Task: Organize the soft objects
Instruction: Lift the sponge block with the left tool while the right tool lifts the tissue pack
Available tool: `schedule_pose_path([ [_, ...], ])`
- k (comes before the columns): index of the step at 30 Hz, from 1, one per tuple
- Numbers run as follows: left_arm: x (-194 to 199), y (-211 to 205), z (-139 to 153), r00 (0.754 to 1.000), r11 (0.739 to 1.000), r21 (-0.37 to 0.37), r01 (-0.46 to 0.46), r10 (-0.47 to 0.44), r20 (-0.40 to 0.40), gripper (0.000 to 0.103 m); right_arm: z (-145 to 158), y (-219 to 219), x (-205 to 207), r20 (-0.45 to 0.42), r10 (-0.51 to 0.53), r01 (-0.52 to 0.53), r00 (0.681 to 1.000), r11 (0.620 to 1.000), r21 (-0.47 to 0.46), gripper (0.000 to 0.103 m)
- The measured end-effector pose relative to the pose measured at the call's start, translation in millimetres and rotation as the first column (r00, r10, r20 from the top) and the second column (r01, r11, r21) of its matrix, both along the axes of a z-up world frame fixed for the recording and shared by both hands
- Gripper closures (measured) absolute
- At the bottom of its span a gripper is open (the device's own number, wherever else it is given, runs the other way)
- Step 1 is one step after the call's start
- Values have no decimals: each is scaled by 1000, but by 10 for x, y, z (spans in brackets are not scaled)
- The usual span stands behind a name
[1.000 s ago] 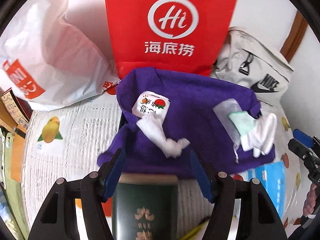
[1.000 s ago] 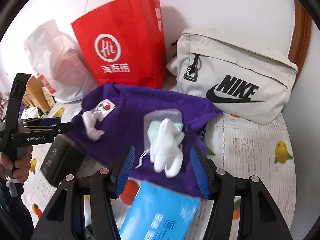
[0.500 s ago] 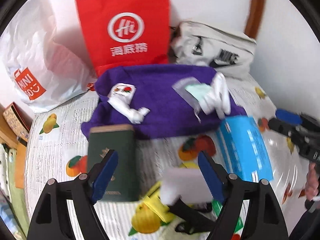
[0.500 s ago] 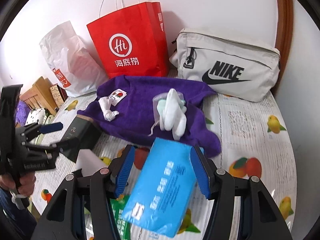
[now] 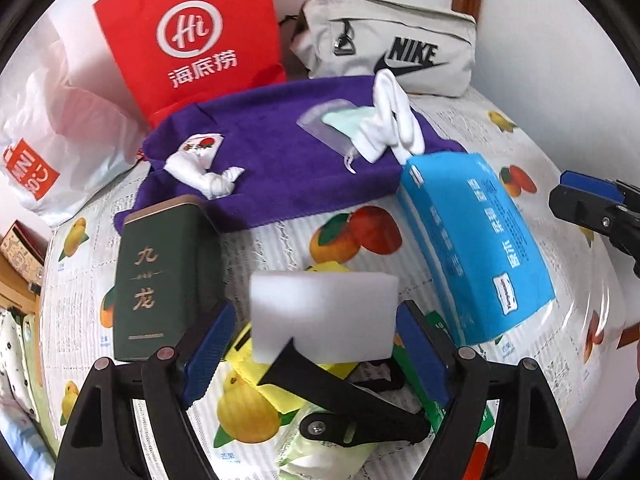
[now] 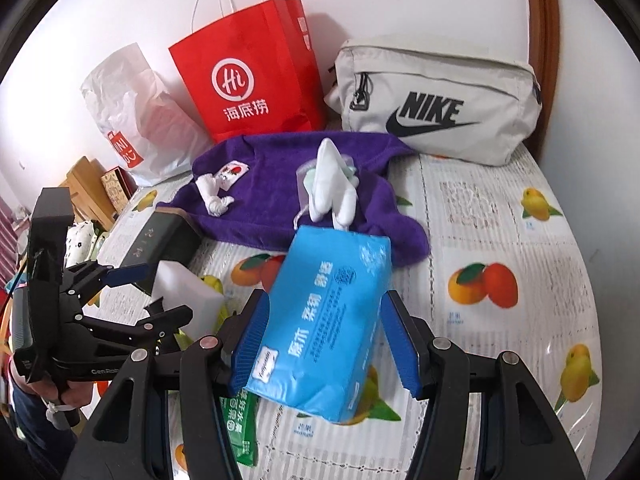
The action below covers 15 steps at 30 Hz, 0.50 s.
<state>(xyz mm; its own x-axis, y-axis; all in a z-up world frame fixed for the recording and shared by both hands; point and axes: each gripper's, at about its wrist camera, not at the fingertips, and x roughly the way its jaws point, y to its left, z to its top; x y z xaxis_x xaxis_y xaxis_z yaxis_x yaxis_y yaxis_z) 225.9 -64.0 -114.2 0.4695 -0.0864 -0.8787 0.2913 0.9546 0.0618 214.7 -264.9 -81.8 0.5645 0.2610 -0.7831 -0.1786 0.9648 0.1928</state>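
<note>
A purple towel (image 5: 280,168) lies spread at the back of the fruit-print table. On it rest a knotted white cloth (image 5: 204,176) with a label and a bundle of white socks (image 5: 384,120) over a clear pouch. A blue tissue pack (image 6: 324,320) lies on the table in front of the towel, its near end between the fingers of my right gripper (image 6: 324,344), whose pads do not press it. A white foam block (image 5: 324,316) sits between the wide-spread fingers of my left gripper (image 5: 316,356), ungripped.
A red paper bag (image 5: 192,40), a grey Nike bag (image 5: 388,48) and a white plastic bag (image 5: 60,120) line the wall. A dark green box (image 5: 156,276) lies left of the foam block. A black clamp (image 5: 344,404) and a green packet (image 6: 240,428) lie near the front.
Both grippers have drawn back from the purple towel. The left jaws have spread wider. The green box that stood between the left fingers now lies to their left, and the foam block has come between them.
</note>
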Motion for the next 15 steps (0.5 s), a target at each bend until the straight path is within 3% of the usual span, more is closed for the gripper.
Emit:
schedule_pose_path([
  [7, 75, -101, -184, 999, 999, 54, -4, 6, -35, 21, -72, -20, -26, -16, 7, -7, 1000, 1000, 0, 45],
  [15, 75, -20, -172, 1000, 1000, 3, -14, 14, -25, 23, -136, -44, -80, -31, 8, -8, 999, 1000, -2, 45],
])
